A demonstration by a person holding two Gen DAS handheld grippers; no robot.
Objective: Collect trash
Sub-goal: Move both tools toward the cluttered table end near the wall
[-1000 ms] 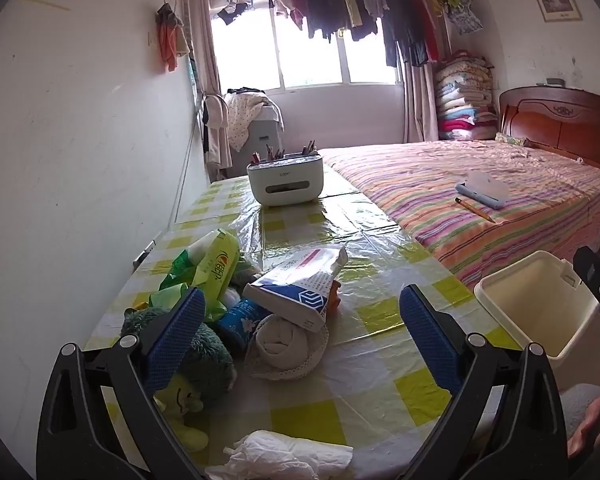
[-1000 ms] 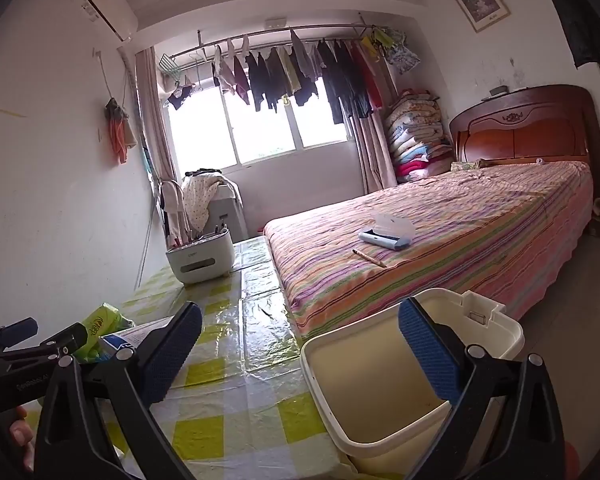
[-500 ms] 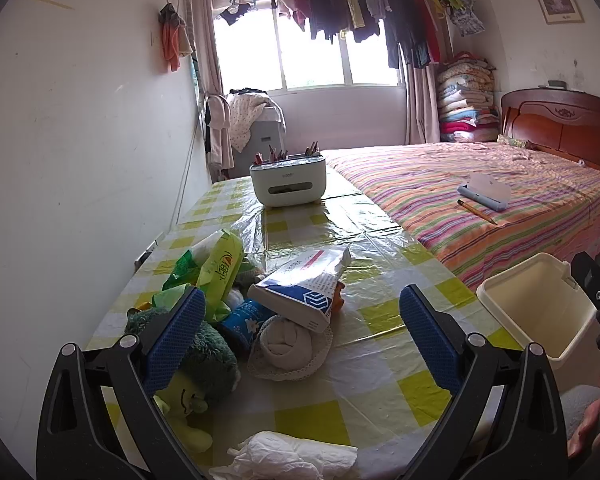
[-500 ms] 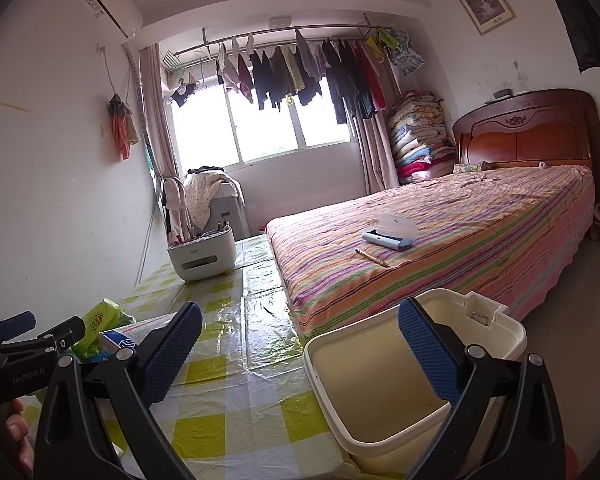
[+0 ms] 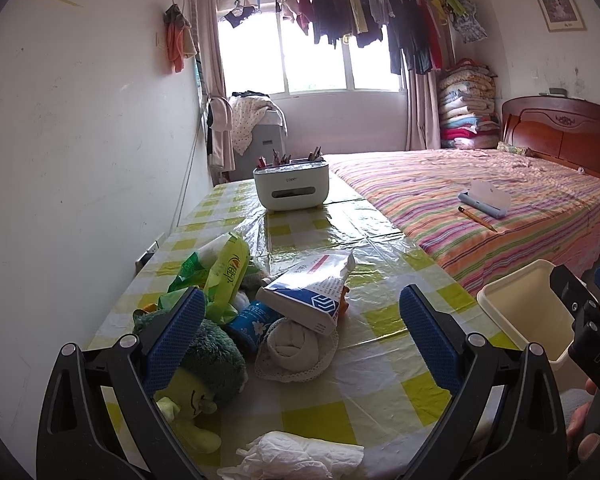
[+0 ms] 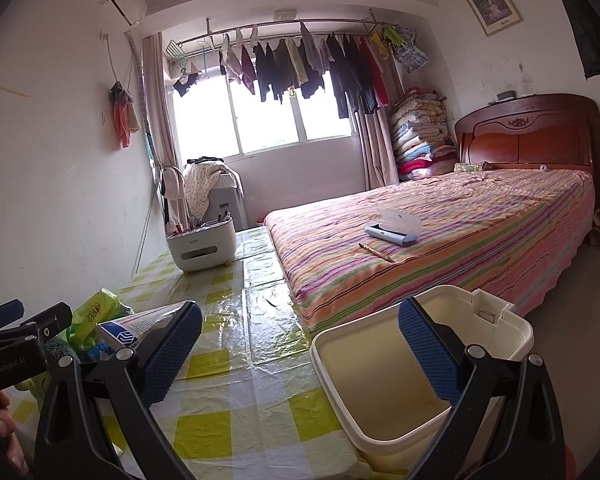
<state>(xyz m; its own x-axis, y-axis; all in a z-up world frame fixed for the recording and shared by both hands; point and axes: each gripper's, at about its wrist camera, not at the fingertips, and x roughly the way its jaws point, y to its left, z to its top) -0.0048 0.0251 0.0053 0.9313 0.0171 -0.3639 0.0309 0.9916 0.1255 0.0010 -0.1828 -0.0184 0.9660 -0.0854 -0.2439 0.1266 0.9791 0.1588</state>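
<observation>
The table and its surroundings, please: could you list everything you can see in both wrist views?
Table: one, yellow-and-white check cover, beside the bed.
Crumpled tissue: one, white, near table edge.
Plush toy: one, green, left of pile.
Rolled cloth: one, off-white, on a lace doily.
Paper package: one, white and blue, atop the pile.
Green packets: several, left of pile.
Bin: one, cream, empty, at table's right edge.
Tissue box: one, pale, far table end.
Bed: one, striped cover, with case and pencil.
Left gripper: open.
Right gripper: open, above bin's rim.
</observation>
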